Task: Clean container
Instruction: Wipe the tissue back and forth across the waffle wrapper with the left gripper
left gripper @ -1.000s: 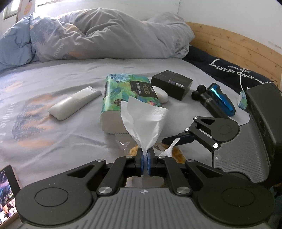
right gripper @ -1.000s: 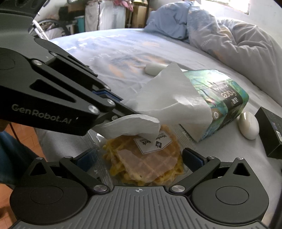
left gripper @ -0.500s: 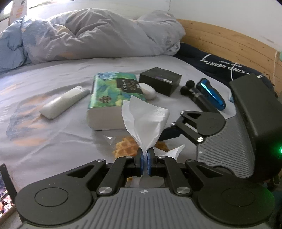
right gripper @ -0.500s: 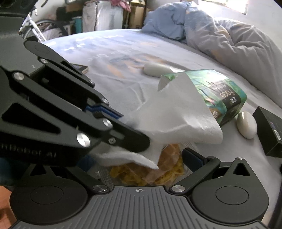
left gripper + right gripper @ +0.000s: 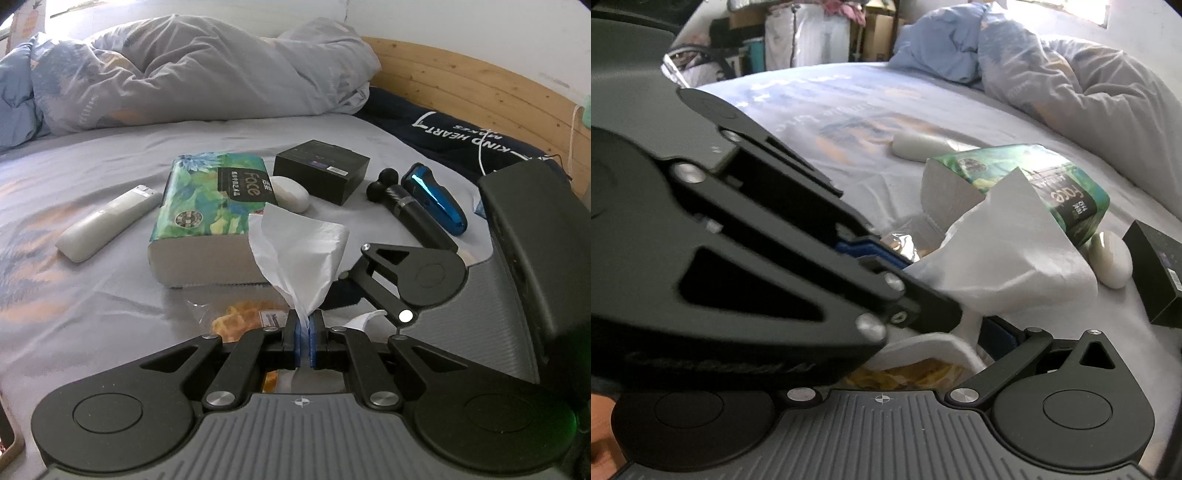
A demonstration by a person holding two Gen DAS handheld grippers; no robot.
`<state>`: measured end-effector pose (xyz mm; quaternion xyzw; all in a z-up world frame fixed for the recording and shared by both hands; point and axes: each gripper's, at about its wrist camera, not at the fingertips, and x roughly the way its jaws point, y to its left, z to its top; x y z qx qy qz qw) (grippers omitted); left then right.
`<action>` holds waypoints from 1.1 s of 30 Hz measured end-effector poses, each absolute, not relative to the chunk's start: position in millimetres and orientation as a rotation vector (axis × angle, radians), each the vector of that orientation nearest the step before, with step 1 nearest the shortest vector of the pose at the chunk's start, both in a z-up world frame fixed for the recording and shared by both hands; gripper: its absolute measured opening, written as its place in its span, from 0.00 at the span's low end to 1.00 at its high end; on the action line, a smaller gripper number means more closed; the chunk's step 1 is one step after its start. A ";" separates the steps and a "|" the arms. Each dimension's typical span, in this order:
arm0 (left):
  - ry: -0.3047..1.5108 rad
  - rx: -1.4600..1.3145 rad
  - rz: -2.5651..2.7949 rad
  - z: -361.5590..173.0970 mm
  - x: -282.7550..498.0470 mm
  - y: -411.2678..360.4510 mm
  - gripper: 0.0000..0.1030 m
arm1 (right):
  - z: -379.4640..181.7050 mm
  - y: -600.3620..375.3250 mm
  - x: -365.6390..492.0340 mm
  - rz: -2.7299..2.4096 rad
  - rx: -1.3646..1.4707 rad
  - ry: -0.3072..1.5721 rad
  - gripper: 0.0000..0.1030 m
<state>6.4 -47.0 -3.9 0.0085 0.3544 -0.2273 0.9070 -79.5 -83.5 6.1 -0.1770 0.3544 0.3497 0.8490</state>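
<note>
My left gripper (image 5: 303, 325) is shut on a white tissue (image 5: 299, 251) that fans up from its blue pads. Just under it on the bed lies a clear plastic container of waffles (image 5: 240, 317). In the right wrist view the left gripper (image 5: 912, 266) crosses the frame and hides most of that container (image 5: 923, 373). The tissue (image 5: 1004, 258) drapes over it. My right gripper (image 5: 886, 347) stands wide with the container between its jaws. One of its pads (image 5: 997, 330) shows at the container's side; the other is hidden.
On the grey sheet lie a green tissue pack (image 5: 207, 206), a white remote (image 5: 107, 221), a white oval case (image 5: 291, 192), a black box (image 5: 321, 170), a black massager (image 5: 406, 206) and a blue shaver (image 5: 432, 203). A rumpled duvet (image 5: 184, 74) lies behind, against a wooden headboard (image 5: 480, 85).
The left gripper with its tissue has shifted across and nearer in the right wrist view, now covering most of the waffle container. The right gripper has kept still.
</note>
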 end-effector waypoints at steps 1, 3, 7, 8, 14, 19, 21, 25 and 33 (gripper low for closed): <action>0.732 0.014 -0.464 -4.0 7.9 -47.0 0.08 | 6.2 -83.6 -79.2 0.738 -0.373 0.747 1.00; 0.734 0.011 -0.456 -4.2 11.0 -47.2 0.08 | 6.3 -83.7 -78.5 0.740 -0.372 0.749 1.00; 0.733 0.007 -0.439 -4.7 13.8 -45.7 0.08 | 6.5 -83.9 -77.2 0.743 -0.371 0.750 1.00; 0.732 0.006 -0.435 -4.6 13.7 -44.7 0.08 | 6.5 -83.9 -76.8 0.743 -0.371 0.750 1.00; 0.720 -0.007 -0.395 -4.2 13.6 -35.4 0.08 | 6.8 -84.0 -74.7 0.743 -0.374 0.748 1.00; 0.713 -0.009 -0.374 -3.0 11.9 -30.5 0.08 | 7.0 -84.0 -72.9 0.742 -0.376 0.747 1.00; 0.713 -0.010 -0.369 -2.4 11.1 -27.7 0.08 | 7.0 -84.1 -72.2 0.742 -0.377 0.746 1.00; 0.714 -0.016 -0.362 -1.8 10.8 -21.7 0.08 | 7.2 -84.1 -70.8 0.742 -0.378 0.745 1.00; 0.718 -0.018 -0.370 -1.6 5.9 -17.7 0.08 | 5.2 -82.3 -74.3 0.737 -0.386 0.742 1.00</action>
